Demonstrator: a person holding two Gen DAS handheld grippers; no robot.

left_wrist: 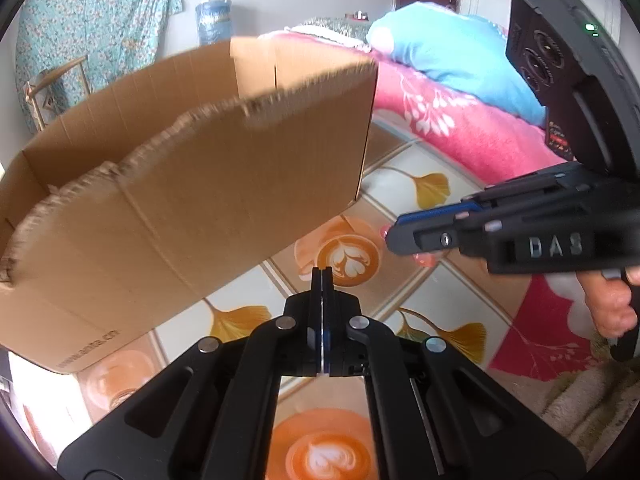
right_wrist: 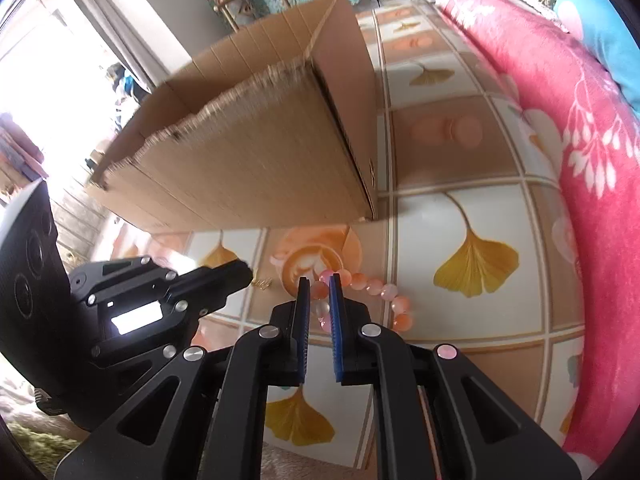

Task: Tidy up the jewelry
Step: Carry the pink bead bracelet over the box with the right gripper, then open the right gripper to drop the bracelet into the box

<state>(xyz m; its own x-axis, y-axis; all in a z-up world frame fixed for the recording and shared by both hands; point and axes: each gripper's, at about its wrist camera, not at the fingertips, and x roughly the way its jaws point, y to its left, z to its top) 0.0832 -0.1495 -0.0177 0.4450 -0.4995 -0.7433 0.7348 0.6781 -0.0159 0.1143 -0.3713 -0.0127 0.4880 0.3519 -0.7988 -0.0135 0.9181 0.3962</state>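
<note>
A pink and orange bead bracelet lies on the patterned floor mat, below the near corner of an open cardboard box. My right gripper stands over the bracelet's left part, jaws a narrow gap apart with beads between the blue pads; whether they pinch it is unclear. In the left wrist view the right gripper shows at the right, with pink beads under its tip. My left gripper is shut and empty, held above the mat beside the box. A small gold item lies left of the bracelet.
A bed with a pink floral blanket and a blue pillow runs along the right. The mat shows ginkgo leaves and latte cups. A green rug edge is at the lower left. A stool and teal curtain stand behind.
</note>
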